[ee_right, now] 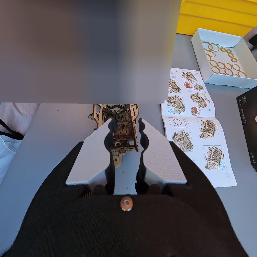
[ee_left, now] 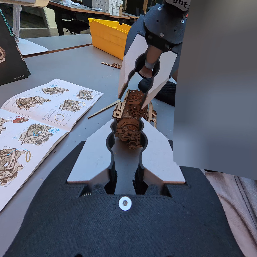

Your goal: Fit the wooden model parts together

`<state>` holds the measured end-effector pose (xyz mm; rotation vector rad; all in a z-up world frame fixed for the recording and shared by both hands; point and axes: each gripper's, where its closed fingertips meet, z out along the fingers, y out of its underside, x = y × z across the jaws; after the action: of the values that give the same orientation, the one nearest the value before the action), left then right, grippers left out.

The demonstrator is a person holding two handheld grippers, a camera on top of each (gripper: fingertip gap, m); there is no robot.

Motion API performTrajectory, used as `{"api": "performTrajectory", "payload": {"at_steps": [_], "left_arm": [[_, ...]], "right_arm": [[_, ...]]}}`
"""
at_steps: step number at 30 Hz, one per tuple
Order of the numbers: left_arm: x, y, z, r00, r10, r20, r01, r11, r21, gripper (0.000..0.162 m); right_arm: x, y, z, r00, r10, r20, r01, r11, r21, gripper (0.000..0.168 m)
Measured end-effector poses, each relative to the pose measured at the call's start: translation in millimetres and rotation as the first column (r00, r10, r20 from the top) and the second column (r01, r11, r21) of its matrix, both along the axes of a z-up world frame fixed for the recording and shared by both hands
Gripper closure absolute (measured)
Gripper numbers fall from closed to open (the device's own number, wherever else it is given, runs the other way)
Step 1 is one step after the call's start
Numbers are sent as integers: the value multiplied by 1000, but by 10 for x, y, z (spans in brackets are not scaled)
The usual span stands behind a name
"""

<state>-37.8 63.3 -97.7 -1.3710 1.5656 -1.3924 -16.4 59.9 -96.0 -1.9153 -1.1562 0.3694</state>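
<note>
While both show the model (ee_left: pixel 128 122), only right shows ring box (ee_right: pixel 208 77)

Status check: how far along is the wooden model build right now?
Mostly built: the wooden model is a dense geared body lying on the table. In hand: the left gripper straddles its near end, the right gripper its top. Left: a loose wooden strip and rubber bands.

The right gripper (ee_right: pixel 125 121) is seen over a grey table (ee_right: pixel 55 139), its jaws parted. The wooden model (ee_right: pixel 122 129) is framed between the fingers; contact cannot be judged. An open booklet (ee_right: pixel 194 125) is laid to the right, with a white box (ee_right: pixel 222 58) of rings (ee_right: pixel 222 65) beyond it, before a yellow bin (ee_right: pixel 215 16).
</note>
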Motion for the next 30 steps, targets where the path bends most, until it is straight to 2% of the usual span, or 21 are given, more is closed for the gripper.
{"api": "performTrajectory", "payload": {"at_steps": [3, 14, 20, 26, 30], "left_arm": [[3, 12, -3, 1000, 3, -5, -3, 1000, -12, 133], [9, 28, -5, 1000, 8, -14, -9, 999, -38, 133], [13, 30, -3, 1000, 11, -16, -12, 999, -46, 133], [17, 34, -1, 1000, 11, -18, -12, 998, -54, 133], [23, 61, -9, 999, 23, -31, -26, 996, -81, 133]], "right_arm": [[7, 1, -33, 999, 1, 47, -2, 1000, 30, 147], [20, 55, -68, 985, -31, 172, 8, 991, 130, 146], [38, 35, -135, 965, -42, 260, 12, 993, 118, 142], [35, 32, -137, 956, -53, 287, 36, 997, 66, 143], [93, 79, -143, 903, -70, 424, 27, 994, 106, 150]]}}
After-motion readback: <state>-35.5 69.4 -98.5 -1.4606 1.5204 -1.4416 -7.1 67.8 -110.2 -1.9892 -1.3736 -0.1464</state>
